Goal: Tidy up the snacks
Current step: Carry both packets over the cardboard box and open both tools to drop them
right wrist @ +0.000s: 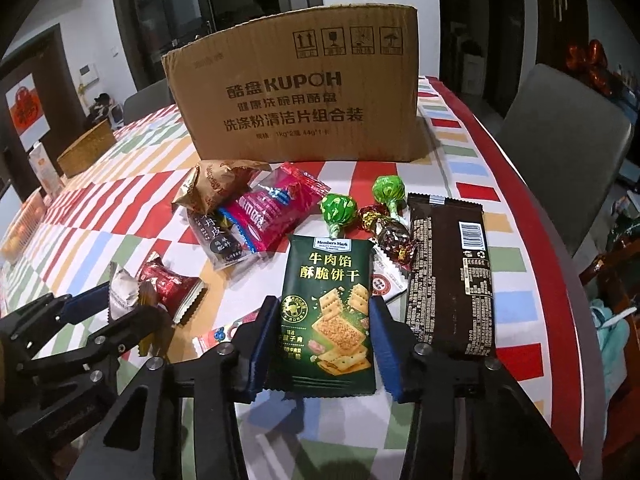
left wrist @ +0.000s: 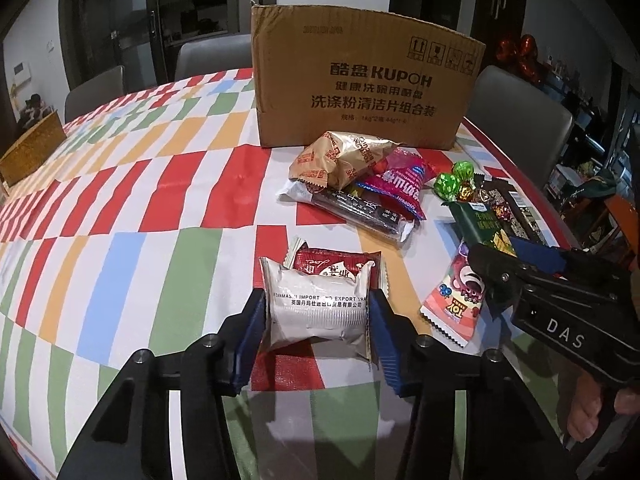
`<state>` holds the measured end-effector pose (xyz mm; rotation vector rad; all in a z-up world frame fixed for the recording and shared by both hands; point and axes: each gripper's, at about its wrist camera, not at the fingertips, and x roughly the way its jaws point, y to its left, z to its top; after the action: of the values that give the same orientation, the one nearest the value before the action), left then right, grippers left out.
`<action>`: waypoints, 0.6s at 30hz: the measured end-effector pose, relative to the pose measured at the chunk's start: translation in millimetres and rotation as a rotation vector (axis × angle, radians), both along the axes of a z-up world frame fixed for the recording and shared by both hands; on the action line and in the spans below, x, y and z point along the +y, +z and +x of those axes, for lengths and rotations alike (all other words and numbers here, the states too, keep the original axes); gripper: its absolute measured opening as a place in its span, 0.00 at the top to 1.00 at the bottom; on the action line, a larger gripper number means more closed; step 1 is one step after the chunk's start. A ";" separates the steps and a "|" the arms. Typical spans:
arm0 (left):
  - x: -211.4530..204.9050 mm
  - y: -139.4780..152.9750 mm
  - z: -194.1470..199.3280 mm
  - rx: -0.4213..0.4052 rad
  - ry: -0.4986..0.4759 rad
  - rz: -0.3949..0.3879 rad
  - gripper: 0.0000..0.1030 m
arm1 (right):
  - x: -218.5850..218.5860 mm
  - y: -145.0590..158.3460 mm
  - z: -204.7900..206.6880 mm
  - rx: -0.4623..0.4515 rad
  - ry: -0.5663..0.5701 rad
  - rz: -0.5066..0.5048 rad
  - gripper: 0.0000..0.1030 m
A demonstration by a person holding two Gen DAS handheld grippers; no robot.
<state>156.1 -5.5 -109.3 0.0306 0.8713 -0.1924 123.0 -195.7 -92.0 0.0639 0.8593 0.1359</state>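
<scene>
A table (left wrist: 120, 208) covered by a chequered cloth of red, green, blue and orange is seen in both views. At its far side a cardboard box (left wrist: 360, 80) is stood, printed "KUPOH" above lines of Chinese characters and four handling symbols. A woven basket (right wrist: 86, 152) is placed at the far left edge.

A long dark brown bar wrapper (right wrist: 450, 276), barcode uppermost, is laid flat beside the right tool (right wrist: 320, 320); its full length is shown only in the right wrist view. The right tool is clamped on a dark green cracker packet (right wrist: 326, 304) marked "Member's Mark". A pink wrapper printed "TOY" (left wrist: 456, 300), with a pink bear on it, is read only in the left wrist view.

The left tool (left wrist: 318, 316) is clamped on a silver-white pastry packet (left wrist: 316, 300) bearing "IMPORT AND EXPORT"; a red packet (left wrist: 336, 266) is lying just behind it. Near the box a pile is formed by a tan bun wrapper (left wrist: 324, 156), a magenta packet (left wrist: 400, 184) and a dark sleeve (left wrist: 360, 212). Two green foil-wrapped sweets (right wrist: 360, 200) and a brown foil-wrapped sweet (right wrist: 388, 232) are gathered between pile and bar.
</scene>
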 end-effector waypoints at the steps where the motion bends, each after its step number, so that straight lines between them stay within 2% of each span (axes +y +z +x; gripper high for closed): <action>1: 0.6 0.0 -0.4 0.000 0.002 -0.004 0.53 | -0.3 0.3 -0.6 0.001 -0.001 0.006 0.56; 7: 0.5 7.4 -6.9 -0.009 0.000 -0.021 0.54 | -0.8 6.3 -8.9 -0.015 0.011 0.014 0.57; 18: -1.2 50.9 -25.0 -0.130 -0.011 -0.028 0.54 | 1.7 43.1 -29.2 -0.121 0.045 0.019 0.57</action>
<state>131.1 -6.7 -58.5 0.0218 0.7387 -0.2107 93.8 -194.0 -48.9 0.0540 0.7386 0.1883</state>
